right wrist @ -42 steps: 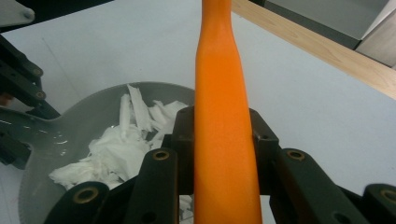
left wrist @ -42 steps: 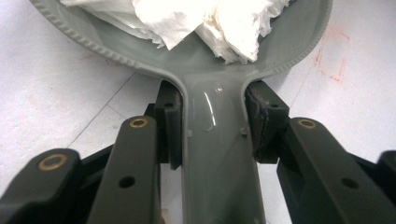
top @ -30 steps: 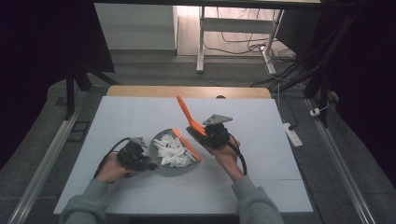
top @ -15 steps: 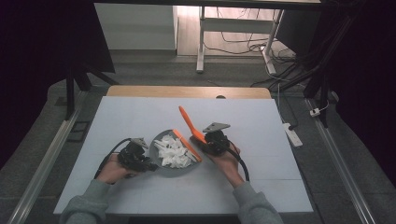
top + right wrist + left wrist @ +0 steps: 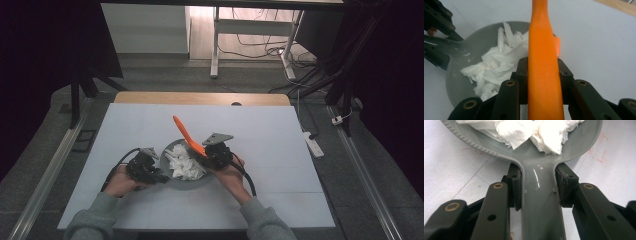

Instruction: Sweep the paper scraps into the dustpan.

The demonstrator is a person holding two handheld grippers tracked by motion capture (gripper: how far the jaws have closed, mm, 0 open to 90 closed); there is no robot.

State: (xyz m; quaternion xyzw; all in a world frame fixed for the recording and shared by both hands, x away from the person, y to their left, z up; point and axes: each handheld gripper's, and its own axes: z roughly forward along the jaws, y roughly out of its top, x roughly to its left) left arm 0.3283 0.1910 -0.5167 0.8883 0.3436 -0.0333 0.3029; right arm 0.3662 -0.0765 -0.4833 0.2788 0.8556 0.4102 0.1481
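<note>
Orange spatula [image 5: 187, 136], clamped in right gripper [image 5: 216, 155], has swung toward grey pan [image 5: 172, 148]; left gripper [image 5: 145, 169] clamps pan's handle. Stirring tissue [image 5: 184, 164] looks imminent.

A: Lighting in the high view?

B: Dim overall. White table [image 5: 280, 135] lit evenly from above; surroundings dark, near black at left and right. Brighter patch of floor beyond the far edge. Soft, faint shadows only.

A: Gripper views?

B: Brighter. Specular glare on the grey pan handle [image 5: 537, 185]. Crumpled tissue [image 5: 549, 132] close to overexposed. Orange spatula handle [image 5: 542, 75] soft, out of focus up close. Slight bowing toward frame edges.
</note>
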